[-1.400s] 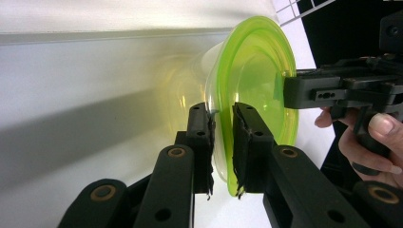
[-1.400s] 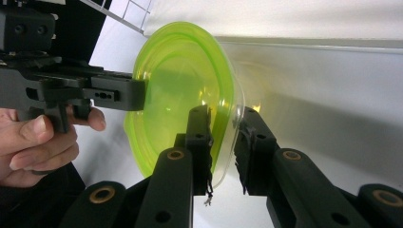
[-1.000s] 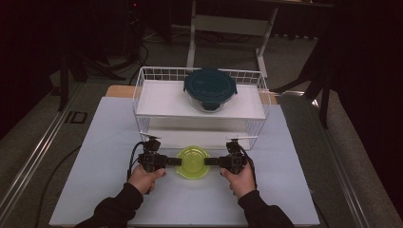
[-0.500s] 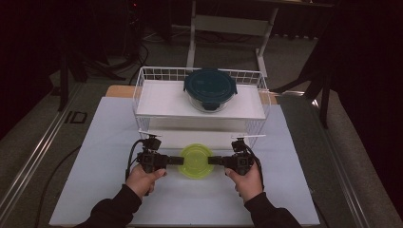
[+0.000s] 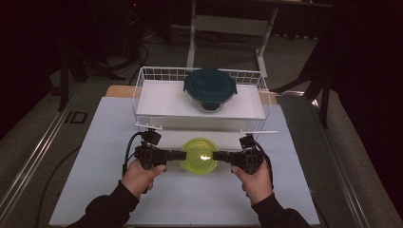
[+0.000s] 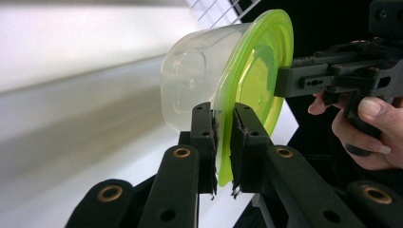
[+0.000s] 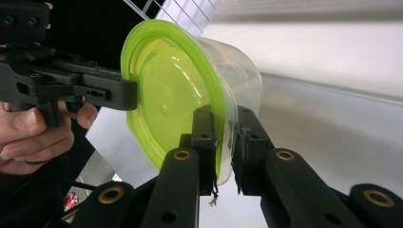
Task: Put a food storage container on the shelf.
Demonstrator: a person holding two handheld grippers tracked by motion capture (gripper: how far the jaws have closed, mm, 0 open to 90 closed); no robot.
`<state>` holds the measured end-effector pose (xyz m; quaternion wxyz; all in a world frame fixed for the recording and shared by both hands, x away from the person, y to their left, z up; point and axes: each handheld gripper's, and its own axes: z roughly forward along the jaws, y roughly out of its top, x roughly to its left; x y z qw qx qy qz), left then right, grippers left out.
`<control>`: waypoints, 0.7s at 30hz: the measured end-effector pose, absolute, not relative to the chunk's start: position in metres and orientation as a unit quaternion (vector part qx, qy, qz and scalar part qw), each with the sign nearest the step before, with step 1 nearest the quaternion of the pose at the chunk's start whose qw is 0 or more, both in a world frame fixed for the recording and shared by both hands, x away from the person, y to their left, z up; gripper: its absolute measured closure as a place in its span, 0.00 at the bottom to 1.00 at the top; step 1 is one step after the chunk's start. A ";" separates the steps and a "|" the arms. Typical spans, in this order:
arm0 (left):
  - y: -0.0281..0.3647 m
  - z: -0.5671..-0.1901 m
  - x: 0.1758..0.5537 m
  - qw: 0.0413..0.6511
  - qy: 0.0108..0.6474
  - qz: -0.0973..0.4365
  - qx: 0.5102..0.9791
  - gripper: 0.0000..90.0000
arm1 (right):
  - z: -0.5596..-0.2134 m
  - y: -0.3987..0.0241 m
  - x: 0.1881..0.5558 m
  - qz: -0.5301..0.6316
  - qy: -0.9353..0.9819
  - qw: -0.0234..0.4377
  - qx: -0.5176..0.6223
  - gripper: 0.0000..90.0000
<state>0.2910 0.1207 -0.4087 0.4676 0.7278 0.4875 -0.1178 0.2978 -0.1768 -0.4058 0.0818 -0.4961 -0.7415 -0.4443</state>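
The left gripper (image 6: 221, 137) is almost closed and pinches the rim of the green-lidded container (image 5: 200, 155) at the lower centre of the high view. The right gripper (image 7: 224, 142) pinches the opposite rim the same way.

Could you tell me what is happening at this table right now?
A person holds a clear tub with a green lid between two grippers. The left gripper and the right gripper each pinch the lid's rim from opposite sides. Behind it, a wire basket holds a dark-lidded container.
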 end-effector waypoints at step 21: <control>0.115 -0.321 0.289 0.504 0.444 -0.079 0.736 0.91 | -0.329 -0.189 0.290 -0.496 -0.726 0.047 -0.473 0.89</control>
